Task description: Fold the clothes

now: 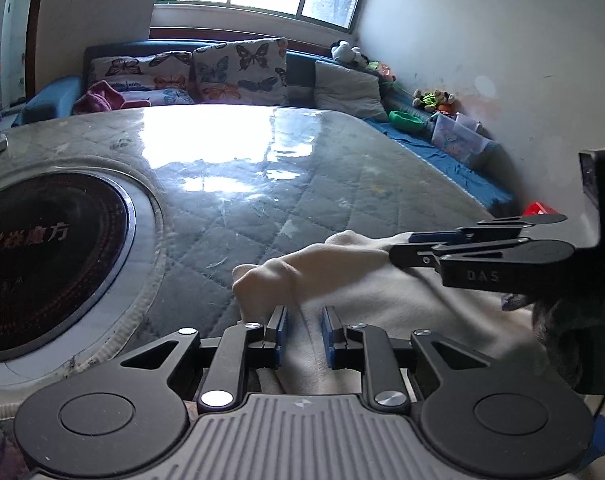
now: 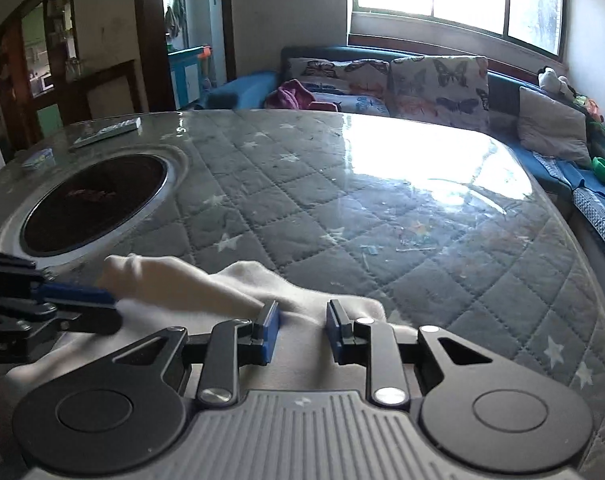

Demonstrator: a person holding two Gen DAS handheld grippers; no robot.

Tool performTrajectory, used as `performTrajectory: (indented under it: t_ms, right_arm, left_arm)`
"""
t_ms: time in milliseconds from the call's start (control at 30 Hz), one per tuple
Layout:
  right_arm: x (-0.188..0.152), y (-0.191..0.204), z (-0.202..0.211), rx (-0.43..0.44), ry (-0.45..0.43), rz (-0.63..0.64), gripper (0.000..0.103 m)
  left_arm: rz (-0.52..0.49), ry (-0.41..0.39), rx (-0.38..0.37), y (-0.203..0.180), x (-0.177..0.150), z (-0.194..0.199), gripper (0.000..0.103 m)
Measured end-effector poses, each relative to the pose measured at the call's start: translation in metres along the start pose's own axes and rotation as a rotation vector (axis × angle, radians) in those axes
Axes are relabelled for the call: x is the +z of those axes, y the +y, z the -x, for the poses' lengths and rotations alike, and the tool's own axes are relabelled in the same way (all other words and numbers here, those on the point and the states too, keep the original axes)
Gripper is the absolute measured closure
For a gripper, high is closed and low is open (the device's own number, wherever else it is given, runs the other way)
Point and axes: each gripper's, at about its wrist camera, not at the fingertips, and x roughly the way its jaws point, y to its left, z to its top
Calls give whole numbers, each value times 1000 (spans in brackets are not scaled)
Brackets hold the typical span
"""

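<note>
So the cream-white soft fleece garment (image 1: 342, 280) is lying bunched up at the near edge of the grey quilted, glossy plastic-covered desk (image 2: 342, 200), just right of the round black inset cooktop (image 1: 42, 264).

Both tongs are on it. The left tongs (image 1: 304, 336) are narrowed down with a ridge of the cloth pinched between the blue pads (image 1: 278, 332), so I'd call that clenched on the garment. The right tongs (image 2: 302, 332) look the same from their own camera, closed down on a fold near the garment's right edge, and in the left view you can see them side-on biting the cloth.

What could go wrong, imo:
- Each grip seems to catch only a small pleat of thick fleece. If the two hands pull apart or lift quickly, one pleat could slide out and that side drops in a heap.
- It's hard to tell how many layers each pinch has. Grabbing just the top layer would make the fold come out crooked.
- That desk cover looks slick, so the loose part may just skate along instead of staying put.
- Dragging left could pull cloth onto the cooktop.
</note>
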Motion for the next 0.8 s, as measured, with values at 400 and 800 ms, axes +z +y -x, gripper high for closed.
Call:
performTrajectory:
  t_ms: [400,800]
  right_arm:
    - [14,33,-19,72,1,90,77]
    - [21,51,-33,119,1,121,75]
  left_arm:
    - [21,1,38,7,18,-19,83]
    - [56,-4,27,15,20,-18,83]
